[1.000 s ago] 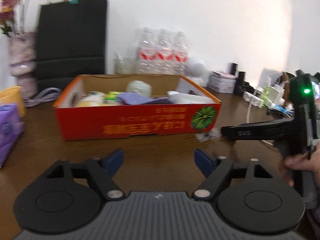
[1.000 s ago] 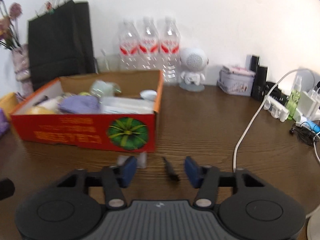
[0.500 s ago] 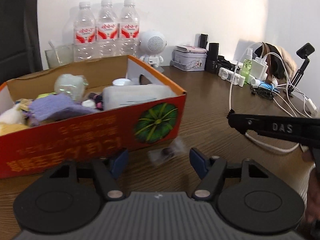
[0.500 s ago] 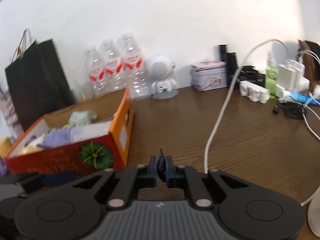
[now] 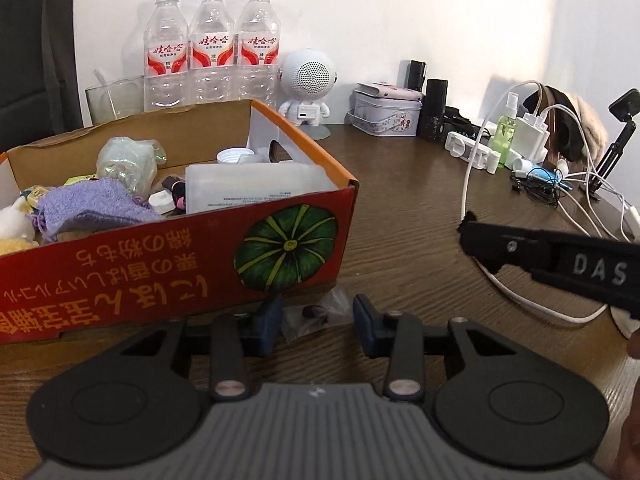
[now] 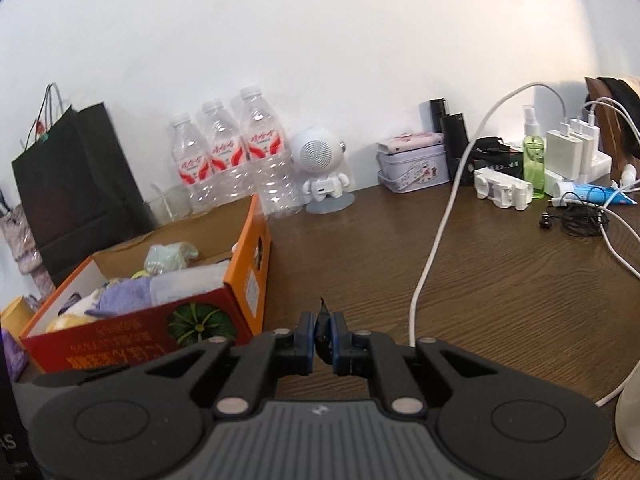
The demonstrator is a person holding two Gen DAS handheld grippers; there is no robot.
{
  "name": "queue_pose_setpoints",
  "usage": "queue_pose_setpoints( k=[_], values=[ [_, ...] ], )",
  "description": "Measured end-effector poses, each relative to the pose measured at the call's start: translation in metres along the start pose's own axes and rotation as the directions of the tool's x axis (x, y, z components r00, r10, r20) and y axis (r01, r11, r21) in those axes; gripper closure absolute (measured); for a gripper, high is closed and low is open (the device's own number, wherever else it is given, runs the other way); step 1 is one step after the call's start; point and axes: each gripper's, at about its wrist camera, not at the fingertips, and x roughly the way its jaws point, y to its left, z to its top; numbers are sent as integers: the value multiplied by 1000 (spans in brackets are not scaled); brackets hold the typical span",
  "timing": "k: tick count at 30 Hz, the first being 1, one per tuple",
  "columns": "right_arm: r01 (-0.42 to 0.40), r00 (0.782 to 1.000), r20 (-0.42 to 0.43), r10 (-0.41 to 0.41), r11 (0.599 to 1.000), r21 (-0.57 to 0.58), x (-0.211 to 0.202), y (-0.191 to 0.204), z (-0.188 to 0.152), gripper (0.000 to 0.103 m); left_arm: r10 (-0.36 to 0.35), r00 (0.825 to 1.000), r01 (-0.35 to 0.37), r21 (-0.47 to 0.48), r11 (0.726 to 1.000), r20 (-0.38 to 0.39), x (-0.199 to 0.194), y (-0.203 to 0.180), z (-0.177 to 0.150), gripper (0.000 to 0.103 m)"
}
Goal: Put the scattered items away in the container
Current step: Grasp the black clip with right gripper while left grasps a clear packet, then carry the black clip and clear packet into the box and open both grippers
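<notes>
A red and orange cardboard box [image 5: 180, 256] [image 6: 244, 280] with a pumpkin print holds a purple cloth [image 5: 88, 208], a white plastic case and other small items. My left gripper [image 5: 316, 320] is open, its fingers on either side of a small clear plastic bag [image 5: 316, 312] lying on the table by the box's front corner. My right gripper [image 6: 322, 340] is shut on a small black object [image 6: 322, 328] and is raised above the table to the right of the box. It shows from the side in the left wrist view [image 5: 552, 260].
Water bottles [image 5: 208, 48], a white robot speaker [image 5: 306, 84], a tin [image 5: 386, 112], chargers and white cables [image 5: 472, 184] line the back and right of the brown table. A black paper bag [image 6: 76, 184] stands behind the box.
My right gripper shut on the small black object and lifted it off the table. My left gripper moved right and forward until its fingers flank the clear plastic bag.
</notes>
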Motion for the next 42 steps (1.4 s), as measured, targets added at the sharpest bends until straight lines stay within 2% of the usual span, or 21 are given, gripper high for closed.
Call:
queue_pose_setpoints(
  k=[2, 5, 7, 16, 20, 23, 27, 31, 34, 39, 42],
  values=[
    [2, 1000, 0, -2, 1000, -15, 1, 2, -1, 96, -2, 1000, 2, -11, 1000, 7, -4, 2, -2, 68],
    [-1, 1000, -6, 1, 1000, -12, 1, 3, -2, 96, 2, 1000, -1, -33, 999, 26, -16, 6, -4, 90],
    [-4, 1000, -11, 4, 1000, -13, 2, 3, -3, 96, 2, 999, -1, -35, 999, 39, -27, 9, -8, 99],
    [-29, 999, -24, 28, 998, -52, 2, 13, -7, 95, 22, 997, -17, -62, 998, 73, -68, 24, -28, 99],
    [-85, 996, -29, 84, 996, -17, -1, 14, -7, 95, 40, 993, -33, -58, 998, 108, -86, 19, -27, 99],
    [-119, 993, -11, 119, 991, -54, -8, 25, -10, 95, 47, 987, -33, -94, 995, 153, -111, 23, -30, 99],
    [-184, 982, 17, 185, 980, -81, -28, 48, -16, 95, 120, 964, -101, -92, 991, 237, -155, 27, -39, 99],
    [-215, 972, 66, 225, 967, -135, -73, 78, -34, 95, 189, 926, -166, -98, 981, 327, -207, 27, -56, 99],
    [-255, 957, 93, 273, 952, -167, -107, 95, -49, 95, 222, 909, -190, -122, 974, 353, -234, 28, -71, 99],
    [-288, 933, 144, 330, 924, -252, -158, 111, -71, 96, 254, 898, -211, -156, 965, 360, -265, 25, -98, 99],
    [-298, 922, 171, 348, 918, -262, -185, 112, -84, 96, 270, 879, -226, -155, 962, 392, -287, 18, -113, 99]
  ],
)
